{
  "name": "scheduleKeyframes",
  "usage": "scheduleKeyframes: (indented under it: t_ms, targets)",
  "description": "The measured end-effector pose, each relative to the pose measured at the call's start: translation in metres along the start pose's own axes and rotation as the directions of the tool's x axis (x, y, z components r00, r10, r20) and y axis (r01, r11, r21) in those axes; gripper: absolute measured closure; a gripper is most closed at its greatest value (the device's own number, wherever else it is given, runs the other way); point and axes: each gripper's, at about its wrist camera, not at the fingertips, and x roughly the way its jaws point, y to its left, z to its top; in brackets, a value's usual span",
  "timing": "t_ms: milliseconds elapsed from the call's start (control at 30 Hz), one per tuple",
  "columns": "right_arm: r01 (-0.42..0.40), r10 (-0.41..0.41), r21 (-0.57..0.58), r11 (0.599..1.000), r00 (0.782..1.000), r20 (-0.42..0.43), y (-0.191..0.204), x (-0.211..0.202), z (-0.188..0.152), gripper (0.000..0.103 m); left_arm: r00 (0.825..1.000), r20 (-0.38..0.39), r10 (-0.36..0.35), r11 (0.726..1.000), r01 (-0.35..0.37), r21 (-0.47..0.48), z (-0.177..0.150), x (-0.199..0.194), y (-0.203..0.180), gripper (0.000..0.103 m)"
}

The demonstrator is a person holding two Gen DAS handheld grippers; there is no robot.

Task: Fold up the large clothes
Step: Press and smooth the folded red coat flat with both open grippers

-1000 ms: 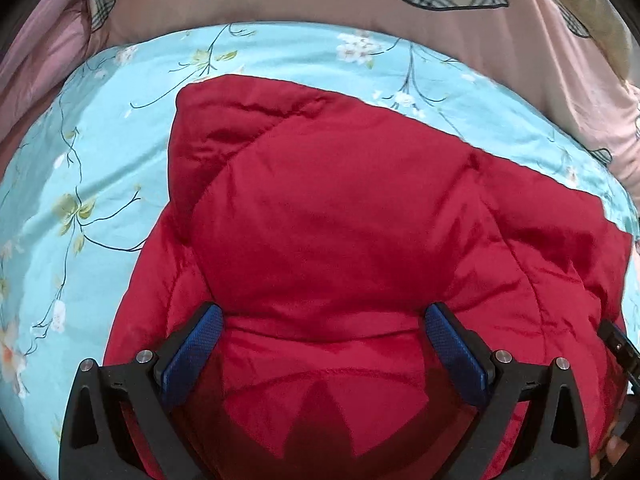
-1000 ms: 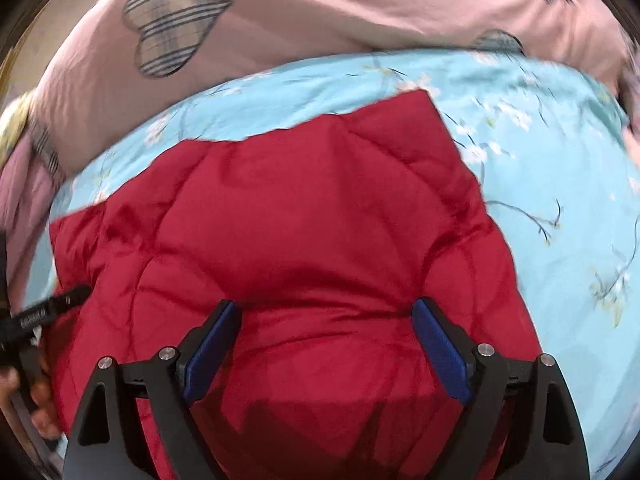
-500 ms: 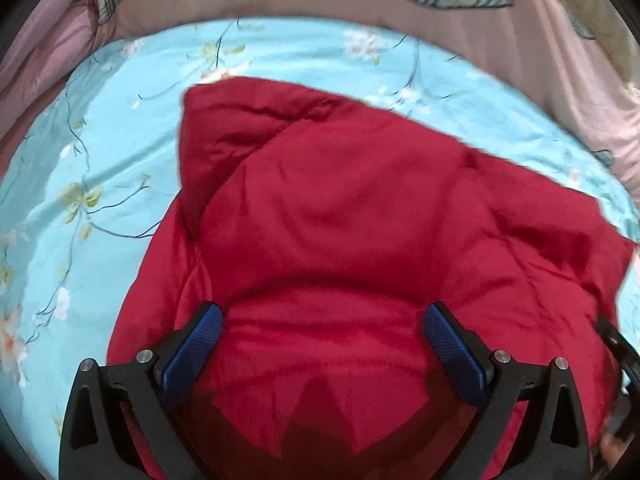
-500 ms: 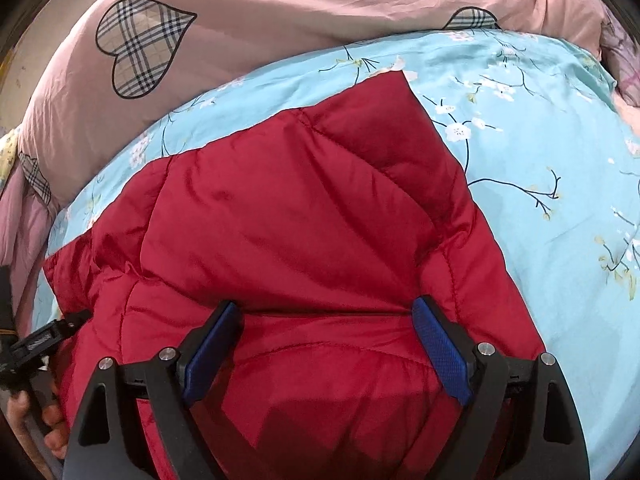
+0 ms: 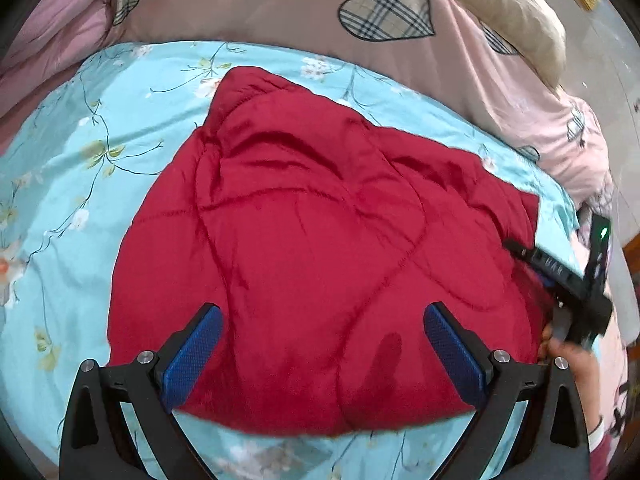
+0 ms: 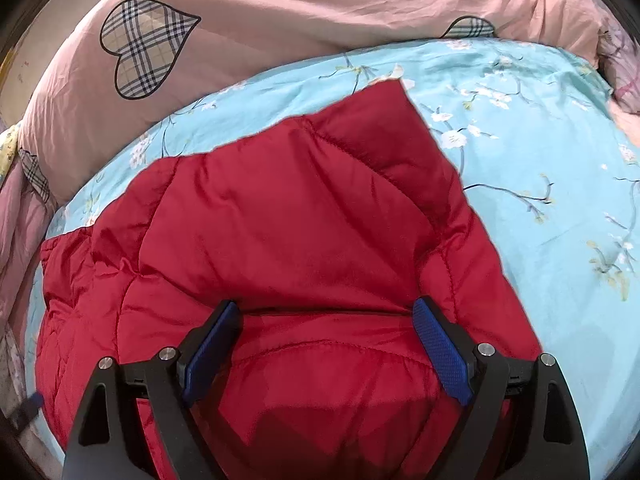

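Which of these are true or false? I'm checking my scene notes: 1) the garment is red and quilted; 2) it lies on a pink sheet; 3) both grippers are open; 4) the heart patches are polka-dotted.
1) True: the red quilted jacket shows stitched panels.
2) False: it lies on a light blue floral sheet; the pink duvet is behind.
3) True: the left gripper and right gripper both gape, clamping nothing.
4) False: each heart patch is plaid.

Left gripper [image 5: 322, 344] pointed steeply downward, its blue-padded jaws spread wide with nothing clamped between them. Right gripper [image 6: 326, 344] was pitched down likewise, jaws equally wide and empty. In the left wrist view, the right hand [image 5: 568, 360] gripped the right gripper's handle.
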Motion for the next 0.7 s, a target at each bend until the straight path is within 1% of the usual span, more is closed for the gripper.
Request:
scheduleKeyframes:
  t_ms: [67,167,267,333,367,433,533,633,700]
  targets:
    - [-0.006,0.006,-0.005,1.0,0.999,0.037,0.005,-0.023,-0.005,0.014,0.999,0.014,0.032,0.999,-0.033,0.025,-0.006,-0.007,0.0,0.002]
    - [-0.05,0.053,-0.035,0.998,0.993,0.103,0.011,-0.062,-0.021,0.013,0.998,0.022,0.061,0.997,-0.062,0.054,-0.015,-0.011,-0.007,0.002]
    - [-0.063,0.074,-0.1,0.993,0.99,0.119,0.021,-0.088,-0.045,0.012,0.998,-0.006,0.065,0.996,-0.065,0.065,-0.024,-0.005,-0.013,0.002]
    - [-0.068,0.086,-0.148,0.987,0.989,0.119,0.029,-0.097,-0.059,0.013,0.997,-0.018,0.08,0.995,-0.079,0.067,-0.026,0.001,-0.016,0.002]
    - [-0.078,0.098,-0.179,0.981,0.989,0.111,0.035,-0.1,-0.069,0.012,0.995,-0.015,0.097,0.992,-0.095,0.084,-0.028,0.003,-0.018,0.002]
    - [-0.078,0.098,-0.212,0.974,0.991,0.088,0.042,-0.098,-0.081,0.013,0.994,-0.011,0.111,0.989,-0.109,0.102,-0.028,0.008,-0.02,0.001]
    - [-0.008,0.021,-0.237,0.971,0.998,0.052,0.042,-0.079,-0.091,0.013,0.992,-0.038,0.12,0.986,-0.115,0.117,-0.026,0.021,-0.018,0.0]
    - [0.013,-0.004,-0.207,0.978,0.999,0.048,0.028,-0.066,-0.091,0.01,0.991,-0.046,0.126,0.984,-0.119,0.13,-0.024,0.033,-0.016,0.0]
    - [0.004,0.003,-0.172,0.985,0.999,0.038,0.017,-0.059,-0.085,0.009,0.991,-0.047,0.128,0.984,-0.121,0.135,-0.021,0.038,-0.015,0.0]
